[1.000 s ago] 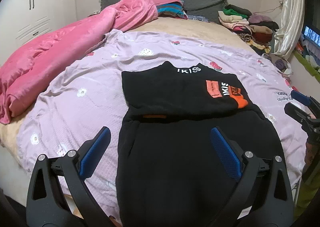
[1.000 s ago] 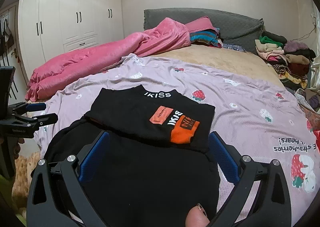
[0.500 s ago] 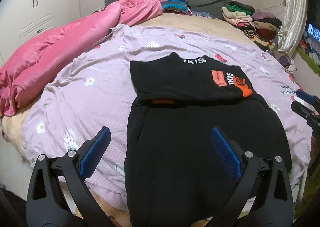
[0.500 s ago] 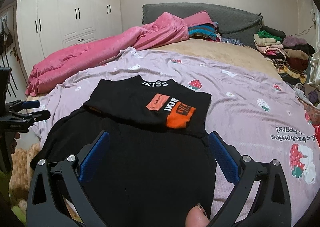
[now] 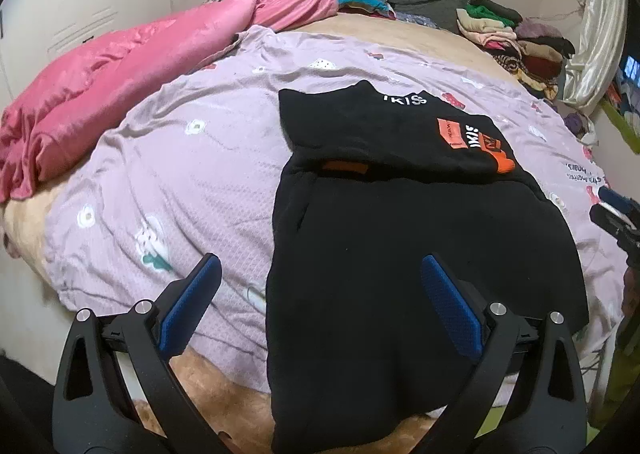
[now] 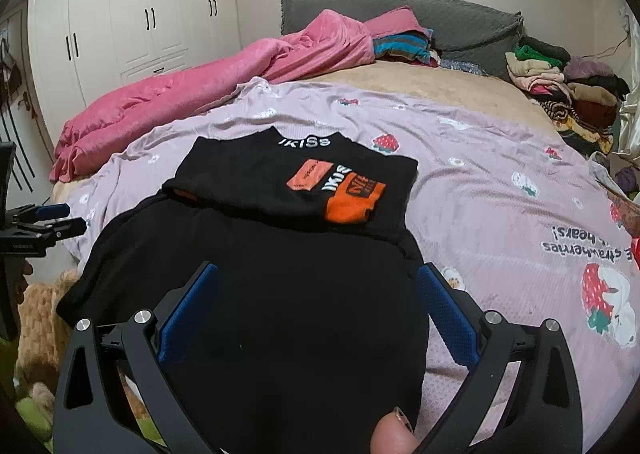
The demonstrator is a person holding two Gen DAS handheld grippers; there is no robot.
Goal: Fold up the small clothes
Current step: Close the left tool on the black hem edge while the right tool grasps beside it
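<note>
Left wrist view. Left gripper (image 5: 318,296): jaws spread wide, nothing between the blue pads, held above the near edge of the bed (image 5: 360,24). Black garment (image 5: 400,274): spread flat on the lilac sheet (image 5: 192,174), lower hem hanging over the bed edge between and below the jaws, left side seam running up just inside the left jaw. Folded black top (image 5: 384,134): lying on the far end of the black garment, ahead of the jaws and a little right; white "IKISS" lettering at the neck, orange patches toward the right. Pink quilt (image 5: 132,66): bunched far ahead and left of the jaws. Pile of folded clothes (image 5: 516,42): far ahead, right, at the bed's corner. Right gripper (image 5: 616,214): at the right margin, level with the garment's right side; jaw state not readable here.

Right wrist view. Right gripper (image 6: 318,298): jaws spread wide, empty, over the near part of the black garment (image 6: 280,294). Fingertip (image 6: 392,432): at the bottom margin between the jaw arms. Folded black top (image 6: 304,182): straight ahead of the jaws, resting on the garment's far end. Lilac sheet (image 6: 480,182): strawberry prints, extending right of the jaws. Pink quilt (image 6: 208,78): far ahead, left. White wardrobe (image 6: 132,26): beyond the quilt. Pile of folded clothes (image 6: 560,82): far ahead, right. Left gripper (image 6: 44,222): at the left margin, beside the garment's left edge.
</note>
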